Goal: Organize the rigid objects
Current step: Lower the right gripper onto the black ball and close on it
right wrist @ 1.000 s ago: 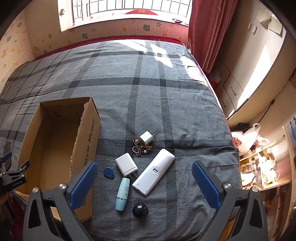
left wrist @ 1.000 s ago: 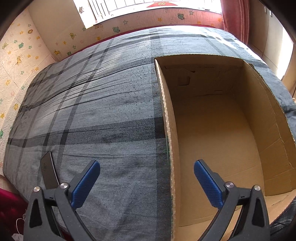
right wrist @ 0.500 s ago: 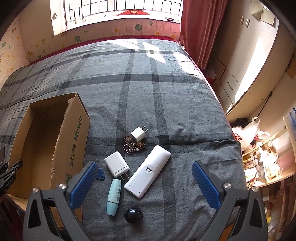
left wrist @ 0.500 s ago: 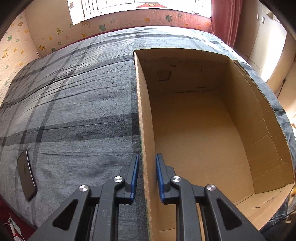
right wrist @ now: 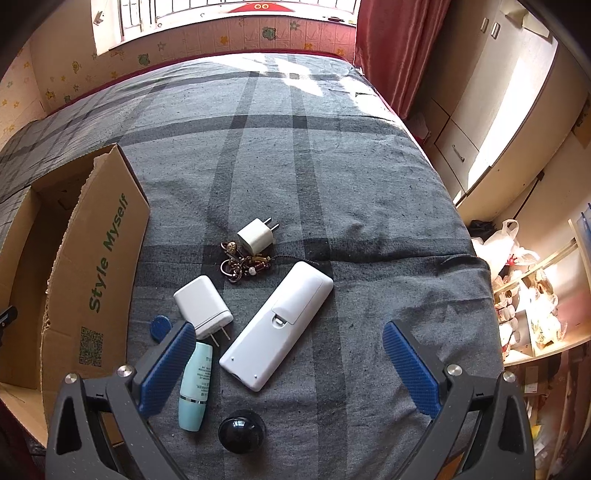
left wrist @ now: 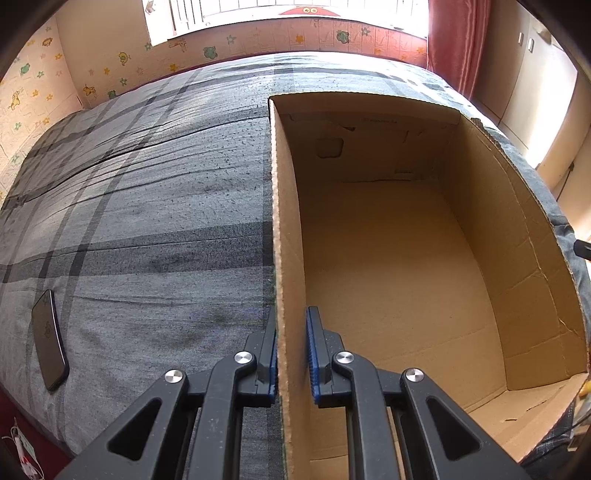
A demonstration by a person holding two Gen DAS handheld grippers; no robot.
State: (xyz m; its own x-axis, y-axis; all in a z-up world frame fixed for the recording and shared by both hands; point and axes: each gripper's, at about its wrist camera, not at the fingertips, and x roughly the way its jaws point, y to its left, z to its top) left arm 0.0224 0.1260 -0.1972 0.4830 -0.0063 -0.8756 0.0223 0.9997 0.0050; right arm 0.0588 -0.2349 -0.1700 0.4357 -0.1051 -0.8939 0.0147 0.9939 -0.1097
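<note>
The left gripper [left wrist: 291, 350] has just clamped onto the cardboard box [left wrist: 286, 229] wall, steadying it, while the right gripper [right wrist: 288, 363], jaws wide, lowers toward the white remote [right wrist: 277, 325].

Bright daylight from the window [left wrist: 288, 22] glares; fisheye edges curve and darken.

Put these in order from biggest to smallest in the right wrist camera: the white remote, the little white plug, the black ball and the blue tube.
1. white remote
2. blue tube
3. black ball and little white plug: unsure, since the ball lies nearer the camera, which inflates it.
</note>
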